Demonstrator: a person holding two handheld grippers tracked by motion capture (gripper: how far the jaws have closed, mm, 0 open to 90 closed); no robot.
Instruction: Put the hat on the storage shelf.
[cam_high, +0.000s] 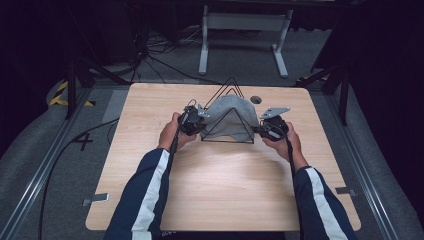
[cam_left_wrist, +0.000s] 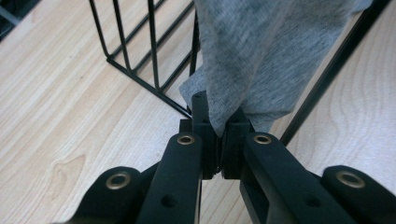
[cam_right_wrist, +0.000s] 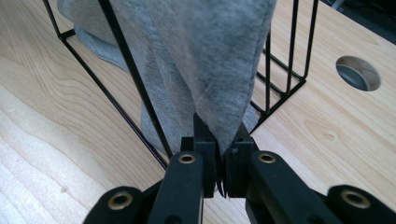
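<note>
Draping over the rack (cam_high: 227, 112), the cloth (cam_high: 230, 110) is clamped at each end by both grippers' jaws, not yet released.

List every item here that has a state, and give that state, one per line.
grey cloth: draped over the rack, pinched at both ends.
black wire rack: upright on the table, partly covered by the cloth.
left gripper: shut on the cloth's edge.
right gripper: shut on the cloth's edge.
wooden table: round hole uncovered.
</note>
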